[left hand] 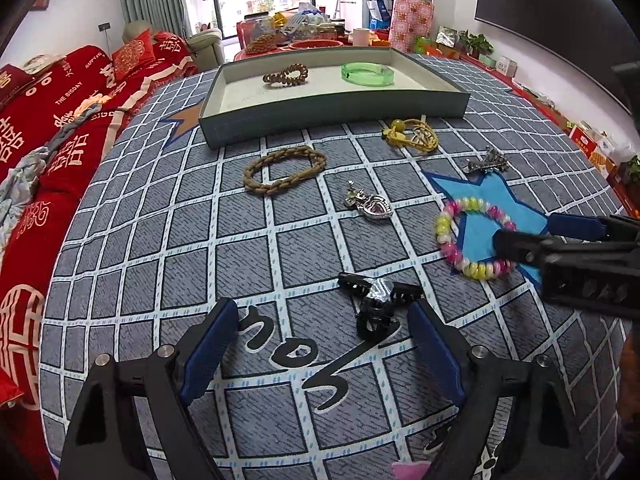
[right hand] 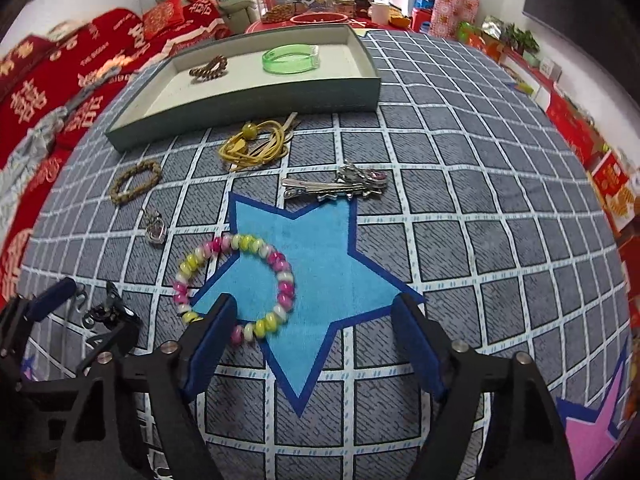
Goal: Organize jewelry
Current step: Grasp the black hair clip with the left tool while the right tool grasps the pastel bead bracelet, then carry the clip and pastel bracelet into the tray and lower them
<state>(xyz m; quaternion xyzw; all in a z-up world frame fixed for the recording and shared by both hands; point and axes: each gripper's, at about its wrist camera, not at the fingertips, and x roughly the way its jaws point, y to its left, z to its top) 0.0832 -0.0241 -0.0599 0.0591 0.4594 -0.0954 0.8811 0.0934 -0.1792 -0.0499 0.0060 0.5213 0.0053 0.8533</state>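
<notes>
Hovering with both grippers over the jewelry on the grid-pattern cloth point(right hand: 460, 184).

Your left gripper point(left hand: 324, 320) has its jaws wide apart, and the black hair claw point(left hand: 378, 300) lies just before its right finger, not pressed by any pad. Your right gripper point(right hand: 316, 316) is also spread wide, with nothing clamped; its left finger covers the near edge of the pink and yellow bead bracelet point(right hand: 236, 284), which rests on the blue star point(right hand: 320, 264). Farther away, the grey tray point(left hand: 332, 114) already holds a brown coiled hair tie point(left hand: 286, 74) and a green bangle point(left hand: 368, 73). Between the tray and you lie a braided brown bracelet point(left hand: 284, 172), a yellow cord piece point(left hand: 412, 136), a silver heart pendant point(left hand: 370, 202) and a silver hair clip point(right hand: 336, 186).
</notes>
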